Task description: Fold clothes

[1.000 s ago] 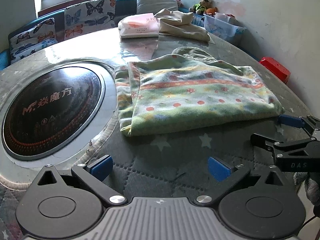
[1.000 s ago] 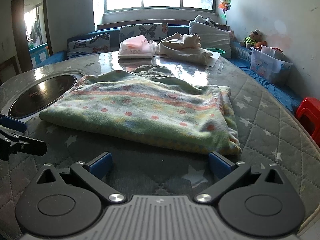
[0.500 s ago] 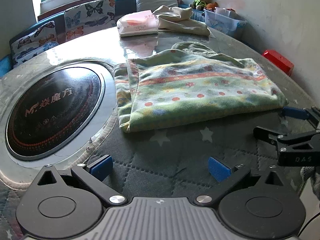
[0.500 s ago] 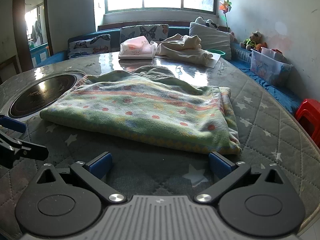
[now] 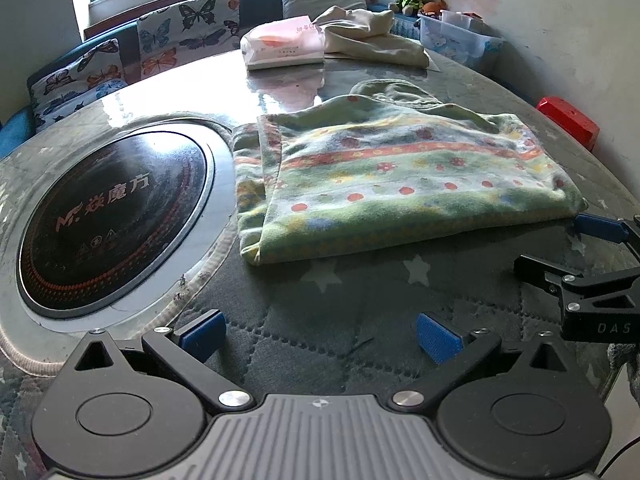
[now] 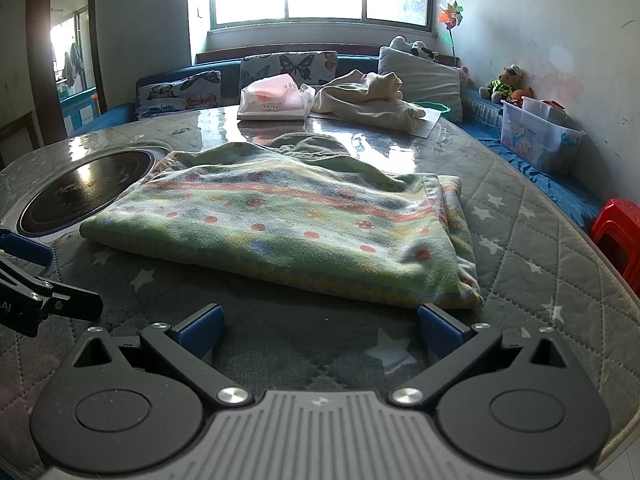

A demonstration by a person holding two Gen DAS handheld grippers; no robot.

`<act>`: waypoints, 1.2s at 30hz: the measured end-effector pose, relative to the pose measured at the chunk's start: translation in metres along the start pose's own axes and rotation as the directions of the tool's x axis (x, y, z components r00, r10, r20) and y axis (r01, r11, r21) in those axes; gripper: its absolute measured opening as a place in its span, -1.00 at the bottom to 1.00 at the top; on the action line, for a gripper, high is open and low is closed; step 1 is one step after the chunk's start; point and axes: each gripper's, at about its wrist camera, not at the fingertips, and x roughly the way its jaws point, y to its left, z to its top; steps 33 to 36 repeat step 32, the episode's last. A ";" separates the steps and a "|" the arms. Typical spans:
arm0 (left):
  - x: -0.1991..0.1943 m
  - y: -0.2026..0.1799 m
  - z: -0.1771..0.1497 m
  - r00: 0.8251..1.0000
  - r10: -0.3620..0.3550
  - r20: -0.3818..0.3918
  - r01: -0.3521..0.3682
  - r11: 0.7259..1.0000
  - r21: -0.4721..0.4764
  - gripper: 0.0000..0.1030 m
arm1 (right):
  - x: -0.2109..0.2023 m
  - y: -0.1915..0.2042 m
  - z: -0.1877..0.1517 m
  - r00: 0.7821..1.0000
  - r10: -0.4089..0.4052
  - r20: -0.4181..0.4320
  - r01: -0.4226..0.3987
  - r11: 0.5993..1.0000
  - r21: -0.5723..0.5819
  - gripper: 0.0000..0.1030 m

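Observation:
A green patterned fleece garment (image 5: 400, 176) lies folded flat on the quilted round table (image 5: 320, 312); it also shows in the right wrist view (image 6: 288, 228). My left gripper (image 5: 320, 334) is open and empty, a short way in front of the garment's near edge. My right gripper (image 6: 320, 328) is open and empty, its right pad (image 6: 440, 326) just at the garment's near right corner. The right gripper (image 5: 568, 248) shows at the right edge of the left wrist view. The left gripper (image 6: 36, 276) shows at the left edge of the right wrist view.
A black round induction hob (image 5: 112, 216) is set into the table on the left. A tissue pack (image 5: 284, 42) and a cream garment (image 5: 372, 36) lie at the far side. A red stool (image 6: 618, 236), a plastic bin (image 6: 538, 138) and a cushioned bench (image 6: 200, 88) surround the table.
Both grippers have drawn slightly closer to the garment's near edge. The garment has not moved and both jaws stay open.

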 end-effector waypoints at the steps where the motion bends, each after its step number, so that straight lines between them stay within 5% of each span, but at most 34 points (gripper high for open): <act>1: 0.000 0.000 0.000 1.000 0.000 -0.001 0.000 1.000 -0.001 1.00 | 0.000 0.000 0.000 1.000 0.000 0.001 0.000 1.000 0.001 1.00; 36: -0.005 -0.004 0.006 1.000 0.005 -0.004 -0.005 1.000 0.003 1.00 | -0.002 -0.001 0.002 1.000 0.014 -0.004 -0.014 1.000 0.015 1.00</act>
